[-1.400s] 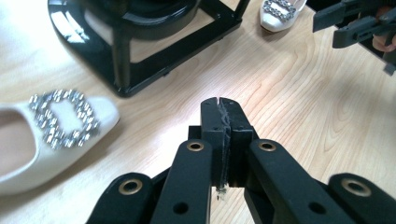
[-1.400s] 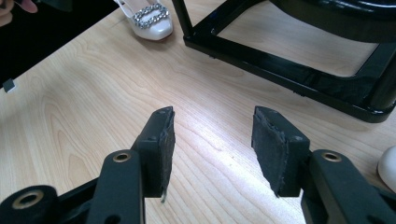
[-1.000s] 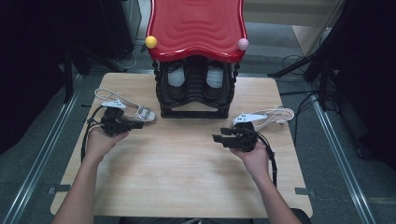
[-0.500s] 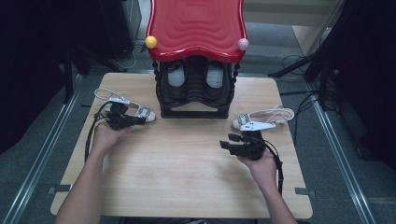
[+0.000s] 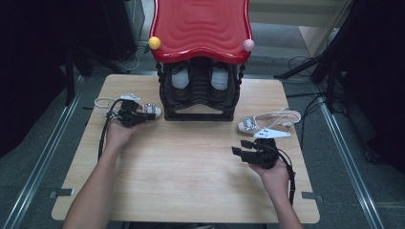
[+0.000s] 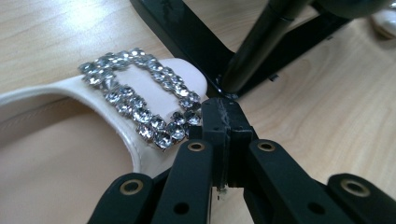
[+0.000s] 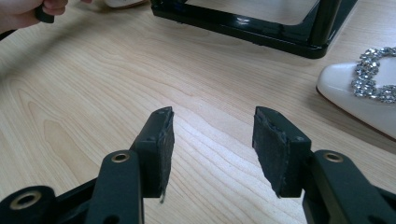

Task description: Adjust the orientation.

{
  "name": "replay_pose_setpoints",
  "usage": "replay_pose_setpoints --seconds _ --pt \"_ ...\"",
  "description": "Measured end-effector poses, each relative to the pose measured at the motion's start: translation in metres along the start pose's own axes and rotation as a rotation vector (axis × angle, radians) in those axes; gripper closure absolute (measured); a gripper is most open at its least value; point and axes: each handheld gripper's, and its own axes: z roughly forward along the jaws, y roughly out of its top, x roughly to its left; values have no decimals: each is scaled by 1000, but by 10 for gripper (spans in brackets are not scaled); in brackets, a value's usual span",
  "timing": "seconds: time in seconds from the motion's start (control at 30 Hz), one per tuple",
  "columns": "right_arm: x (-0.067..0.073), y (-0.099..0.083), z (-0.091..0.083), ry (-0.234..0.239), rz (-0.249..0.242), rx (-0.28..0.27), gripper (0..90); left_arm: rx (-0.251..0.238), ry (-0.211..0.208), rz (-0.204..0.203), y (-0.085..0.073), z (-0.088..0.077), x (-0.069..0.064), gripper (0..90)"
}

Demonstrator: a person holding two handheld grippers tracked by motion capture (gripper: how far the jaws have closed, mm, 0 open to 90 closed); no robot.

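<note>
At centre-left of the high view we see the left hand-held gripper (image 5: 143, 116), jaws pressed together with nothing between them, tips against the jewelled sandal (image 5: 143, 109) lying on the tabletop (image 5: 191, 191) beside the black rack (image 5: 198, 102), likely to nudge it; the right hand-held gripper (image 5: 243, 148), gaping and empty, waits near the second sandal (image 5: 260, 123) at centre-right

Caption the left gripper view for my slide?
Shut left gripper at the rhinestone buckle of a white sandal beside the black rack.
</note>
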Motion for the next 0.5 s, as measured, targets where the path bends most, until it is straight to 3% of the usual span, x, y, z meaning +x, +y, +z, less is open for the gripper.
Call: replay_pose_setpoints --seconds 0.13,0.27,0.4,0.5 --pt "0 -2 -1 -6 1 1 502 -34 25 -33 6 8 1 900" --pt "-1 -5 -5 -17 -1 0 503 -55 4 -95 7 10 5 899" --pt "-3 -5 -7 -22 -1 -8 505 -36 -18 -111 7 1 8 898" --pt "-4 -3 -6 -21 0 -7 506 -49 -27 -103 6 -13 6 897"
